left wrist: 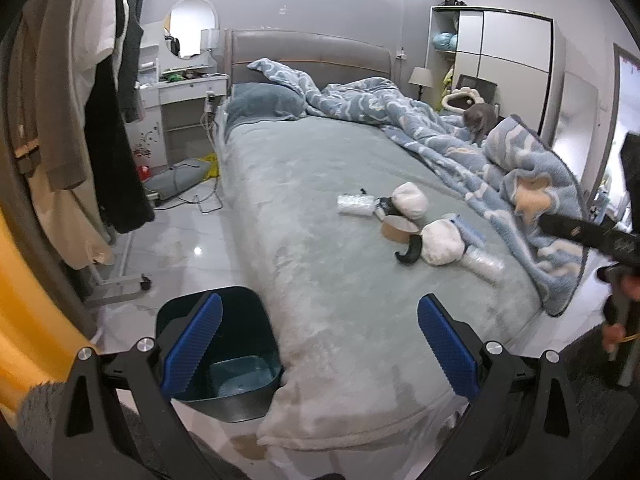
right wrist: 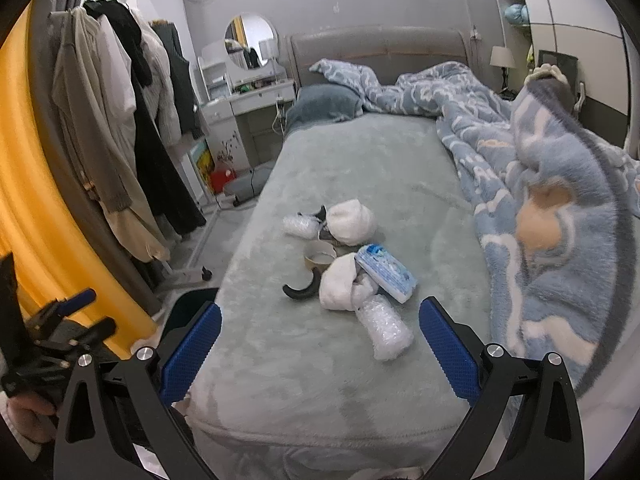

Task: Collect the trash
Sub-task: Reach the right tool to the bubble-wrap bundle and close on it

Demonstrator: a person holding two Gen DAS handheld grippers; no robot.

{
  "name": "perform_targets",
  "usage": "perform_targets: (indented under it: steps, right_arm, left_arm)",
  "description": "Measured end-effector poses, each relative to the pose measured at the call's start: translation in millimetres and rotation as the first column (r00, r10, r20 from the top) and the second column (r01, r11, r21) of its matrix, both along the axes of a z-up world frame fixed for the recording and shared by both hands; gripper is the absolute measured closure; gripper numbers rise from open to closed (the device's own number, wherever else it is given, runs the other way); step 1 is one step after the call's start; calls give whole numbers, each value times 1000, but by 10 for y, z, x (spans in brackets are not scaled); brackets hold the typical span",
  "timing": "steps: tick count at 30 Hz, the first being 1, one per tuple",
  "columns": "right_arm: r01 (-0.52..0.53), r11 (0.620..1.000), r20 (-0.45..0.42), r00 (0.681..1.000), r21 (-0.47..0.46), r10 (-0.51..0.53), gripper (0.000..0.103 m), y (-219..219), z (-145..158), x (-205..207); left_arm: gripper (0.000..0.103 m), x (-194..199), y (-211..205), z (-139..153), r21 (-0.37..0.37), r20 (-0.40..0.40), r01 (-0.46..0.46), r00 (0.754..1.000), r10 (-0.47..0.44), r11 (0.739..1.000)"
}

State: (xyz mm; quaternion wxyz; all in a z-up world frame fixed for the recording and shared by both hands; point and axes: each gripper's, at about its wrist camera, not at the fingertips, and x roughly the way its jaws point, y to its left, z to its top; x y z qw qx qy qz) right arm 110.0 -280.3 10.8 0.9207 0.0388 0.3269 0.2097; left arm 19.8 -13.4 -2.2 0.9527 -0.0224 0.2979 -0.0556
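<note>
Trash lies in a cluster on the grey-green bed (left wrist: pixel 320 184) (right wrist: pixel 360 168): a bubble-wrap piece (right wrist: pixel 384 330) (left wrist: pixel 486 266) nearest the foot, a blue wipes pack (right wrist: pixel 386 272), two white crumpled wads (right wrist: pixel 352 220) (left wrist: pixel 410 198) (right wrist: pixel 340 284) (left wrist: pixel 440 242), a tape roll (right wrist: pixel 320 260) (left wrist: pixel 398 230), a black curved piece (right wrist: pixel 302 290) (left wrist: pixel 410 254) and a second bubble-wrap piece (right wrist: pixel 300 226) (left wrist: pixel 356 204). A dark teal bin (left wrist: pixel 224 344) (right wrist: pixel 192 312) stands on the floor at the bed's left foot corner. My left gripper (left wrist: pixel 320 344) is open, over the bin and bed corner. My right gripper (right wrist: pixel 320 350) is open, short of the near bubble wrap.
A blue patterned blanket (left wrist: pixel 520 176) (right wrist: pixel 560 208) is heaped along the bed's right side, with a grey cat (left wrist: pixel 480 118) on it. A clothes rack (left wrist: pixel 80 120) (right wrist: pixel 132 128) with coats stands left. A dresser (left wrist: pixel 180 96) and cables sit by the headboard. A yellow curtain (right wrist: pixel 40 200) hangs far left.
</note>
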Motion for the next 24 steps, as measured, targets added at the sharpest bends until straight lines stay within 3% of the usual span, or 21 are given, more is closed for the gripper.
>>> perform_targets:
  steps: [4, 11, 24]
  right_arm:
    - [-37, 999, -33, 999, -37, 36, 5, 44, -145, 166]
    - [-93, 988, -90, 993, -126, 82, 25, 64, -448, 440]
    - [-163, 974, -147, 979, -159, 140, 44, -61, -746, 735]
  left_arm:
    - [4, 121, -11, -30, -24, -20, 34, 999, -34, 999]
    - [5, 318, -190, -74, -9, -41, 132, 990, -132, 991]
    - [25, 846, -570, -284, -2, -117, 308, 945, -306, 951]
